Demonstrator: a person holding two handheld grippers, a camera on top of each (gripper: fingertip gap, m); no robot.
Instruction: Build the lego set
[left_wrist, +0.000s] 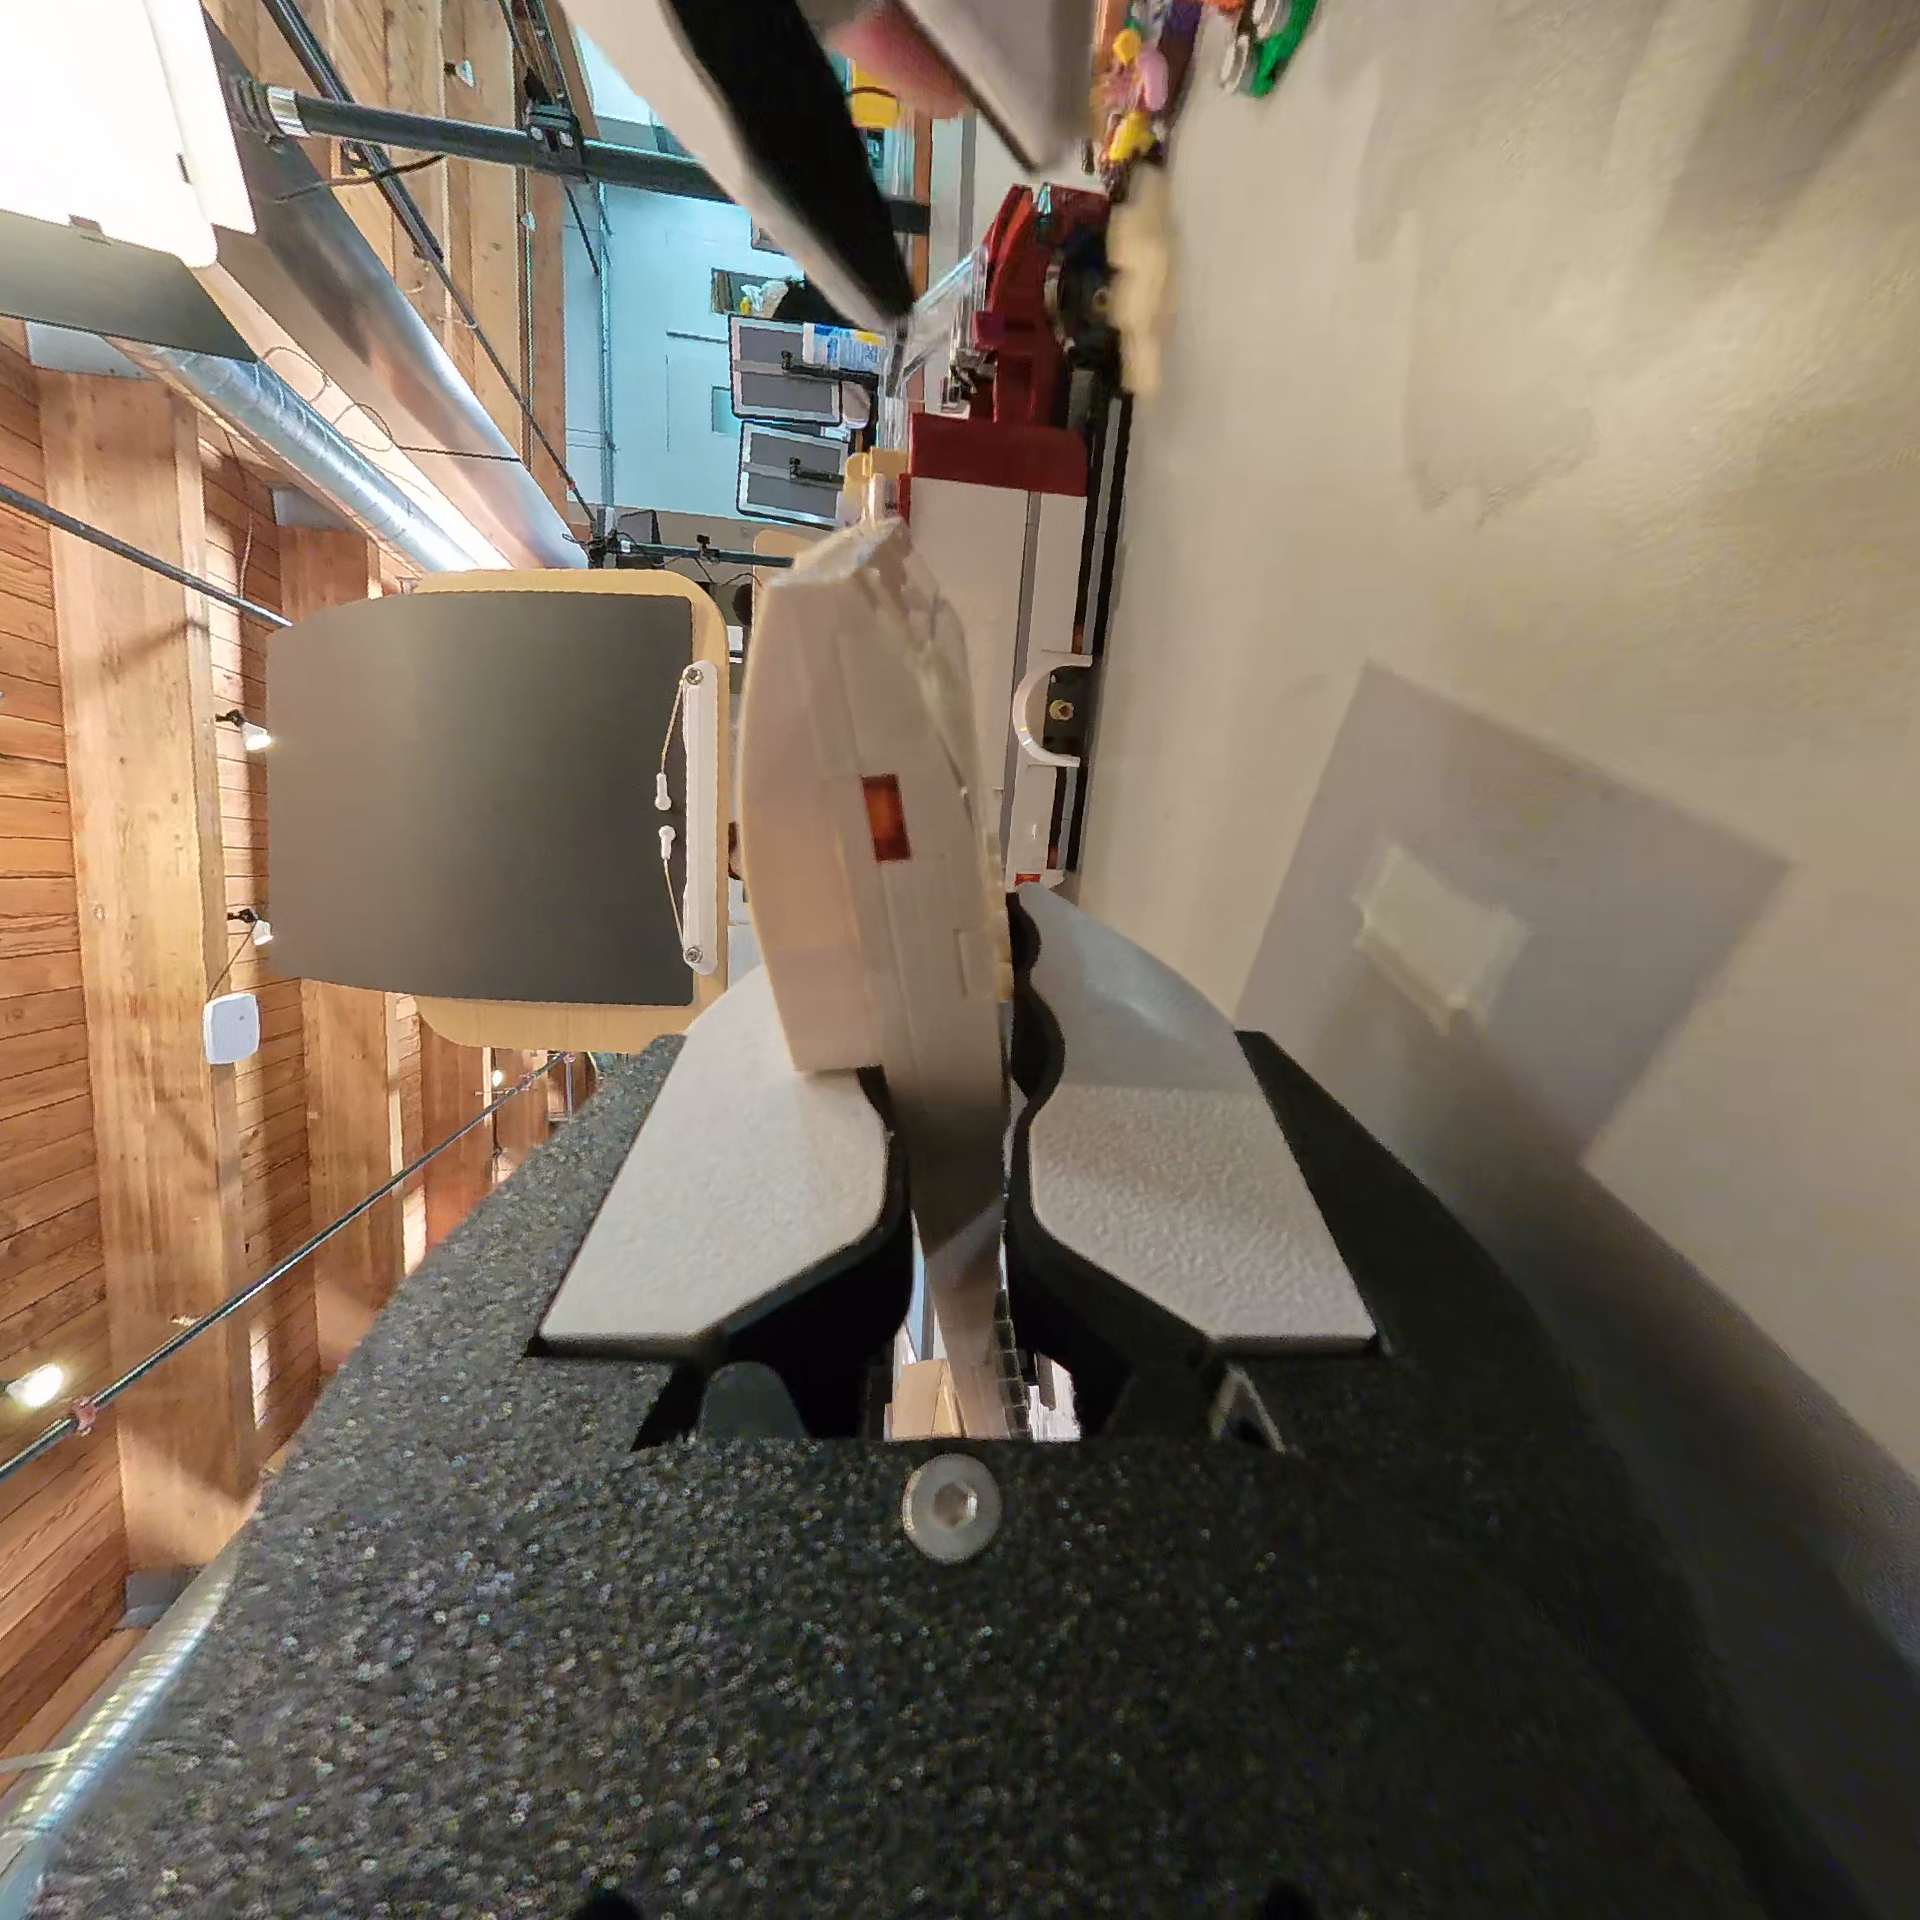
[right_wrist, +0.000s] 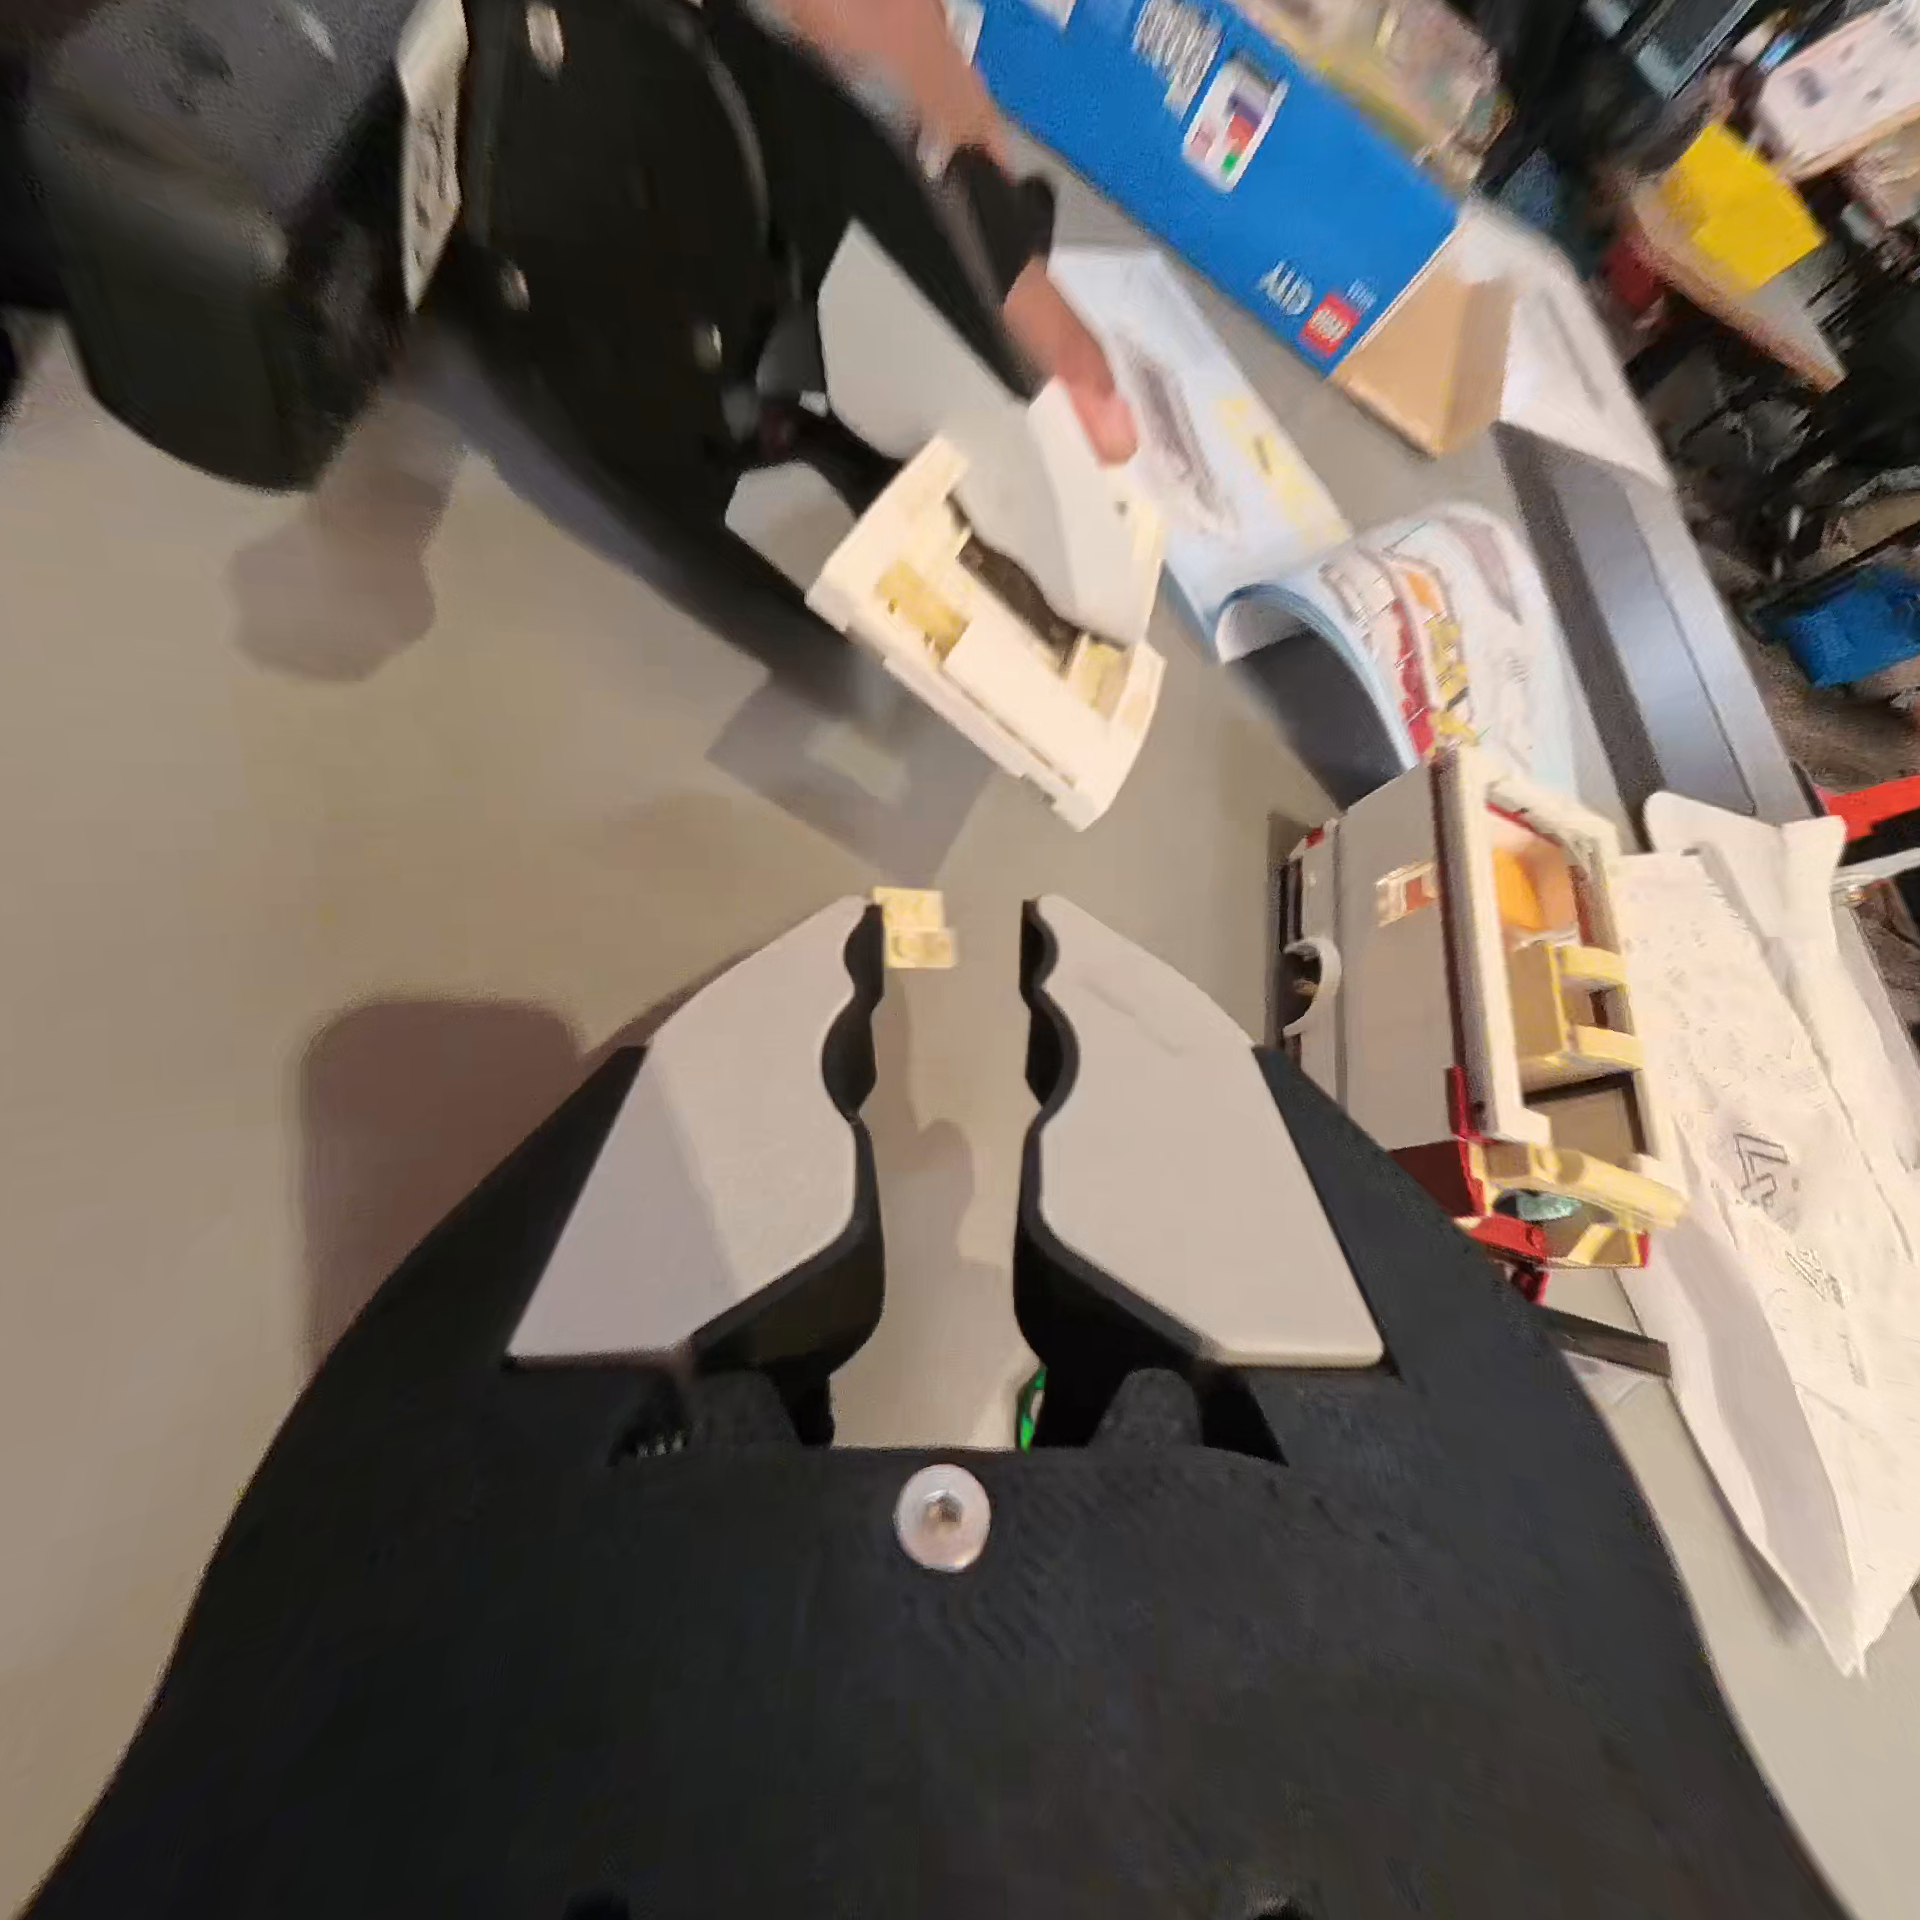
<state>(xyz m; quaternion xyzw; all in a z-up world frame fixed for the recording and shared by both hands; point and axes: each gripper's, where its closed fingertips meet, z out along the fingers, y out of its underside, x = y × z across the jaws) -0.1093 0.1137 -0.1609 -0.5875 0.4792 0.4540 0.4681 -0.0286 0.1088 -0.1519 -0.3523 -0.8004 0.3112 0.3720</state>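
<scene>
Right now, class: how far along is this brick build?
Done: the red-and-white vehicle body stands partly built, open on top. In hand: the left gripper clamps the white roof section; a small tan piece sits at the open right gripper. Left: neither is attached yet.

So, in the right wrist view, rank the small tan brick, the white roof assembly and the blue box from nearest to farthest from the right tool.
1. Small tan brick: at the right tool tips, against the left finger.
2. White roof assembly: ahead, held up by the left tool.
3. Blue box: far back, upper right.
</scene>
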